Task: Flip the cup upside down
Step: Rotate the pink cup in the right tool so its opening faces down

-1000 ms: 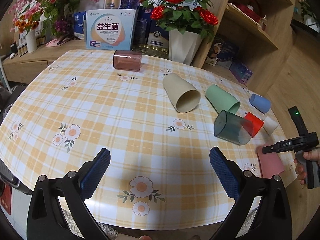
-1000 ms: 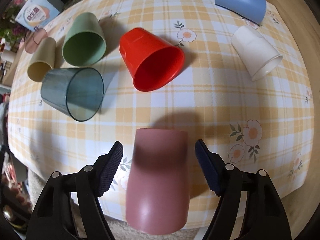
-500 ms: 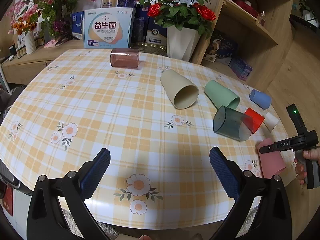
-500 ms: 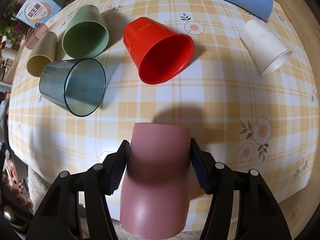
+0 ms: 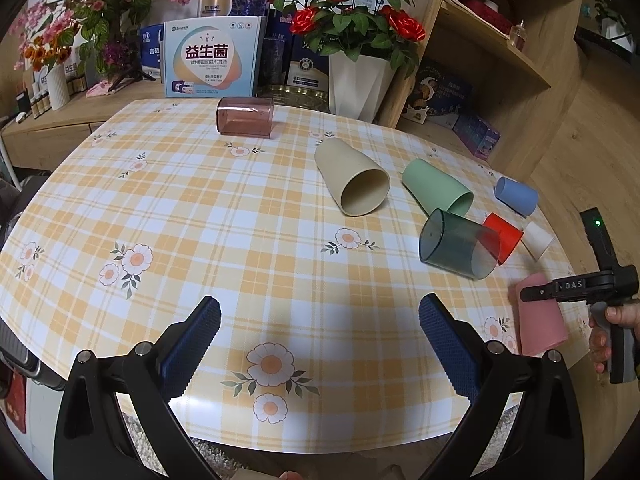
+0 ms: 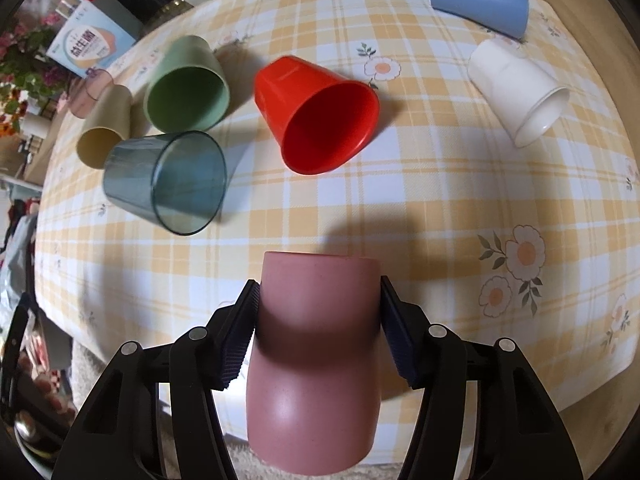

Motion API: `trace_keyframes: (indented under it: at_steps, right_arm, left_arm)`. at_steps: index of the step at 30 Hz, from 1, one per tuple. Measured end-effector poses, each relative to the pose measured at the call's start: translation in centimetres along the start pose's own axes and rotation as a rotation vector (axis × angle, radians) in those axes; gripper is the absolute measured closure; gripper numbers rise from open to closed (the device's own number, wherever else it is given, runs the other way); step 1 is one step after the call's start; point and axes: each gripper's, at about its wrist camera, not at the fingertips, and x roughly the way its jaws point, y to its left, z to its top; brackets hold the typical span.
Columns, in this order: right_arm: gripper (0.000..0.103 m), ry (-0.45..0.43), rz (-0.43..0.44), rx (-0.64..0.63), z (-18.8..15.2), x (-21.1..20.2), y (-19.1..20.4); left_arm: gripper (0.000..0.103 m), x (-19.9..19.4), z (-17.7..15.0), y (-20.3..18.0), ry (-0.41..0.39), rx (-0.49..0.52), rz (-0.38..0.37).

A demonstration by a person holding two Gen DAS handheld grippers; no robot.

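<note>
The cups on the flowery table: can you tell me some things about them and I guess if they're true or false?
1. The right gripper is squeezing the pink cup on both sides. True.
2. The left gripper is holding the red cup. False: its jaws are open with nothing between them.
3. The red cup is lying on its side. True.
4. The blue-grey see-through cup is standing upright. False: it lies on its side too, open end towards the right wrist camera.
5. The white cup sits inside the light blue cup. False: they lie next to each other, each on its side.
</note>
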Motion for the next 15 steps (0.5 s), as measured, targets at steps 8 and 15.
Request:
trace_keyframes:
  at_steps: [8, 15]
  right_arm:
    - [0.046, -0.137, 0.005, -0.043, -3.1, -3.2, 0.0]
    - [0.047, -0.253, 0.001, -0.064, -6.2, -5.5, 0.3]
  left_arm:
    - [0.006, -0.3, -0.1, -0.7, 0.004, 0.012, -0.008]
    - [0.006, -0.5, -0.3, -1.3, 0.004, 0.023, -0.014]
